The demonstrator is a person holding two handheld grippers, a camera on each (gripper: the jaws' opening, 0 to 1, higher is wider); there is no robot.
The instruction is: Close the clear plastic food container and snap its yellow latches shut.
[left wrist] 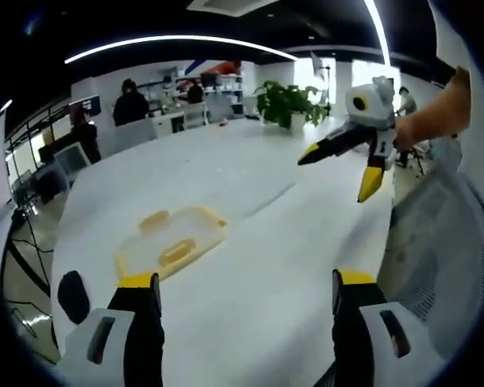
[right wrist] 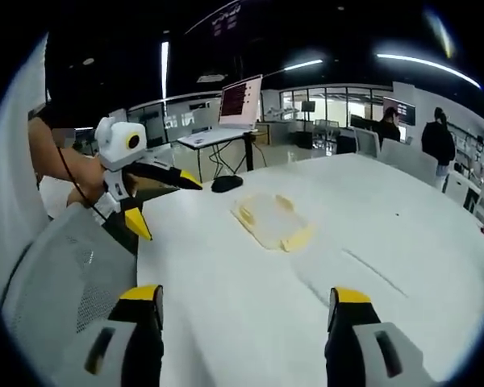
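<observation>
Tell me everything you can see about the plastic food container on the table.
The food container is a shallow, rounded rectangle of clear plastic with yellow latches along its edges. It lies flat on the white table. Whether the latches are snapped shut cannot be told. Nothing touches it: both grippers are held open and well away from it. In the right gripper view it sits mid-table.

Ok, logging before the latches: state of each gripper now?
Left gripper: open, holding nothing, short of the container.
Right gripper: open, holding nothing.
</observation>
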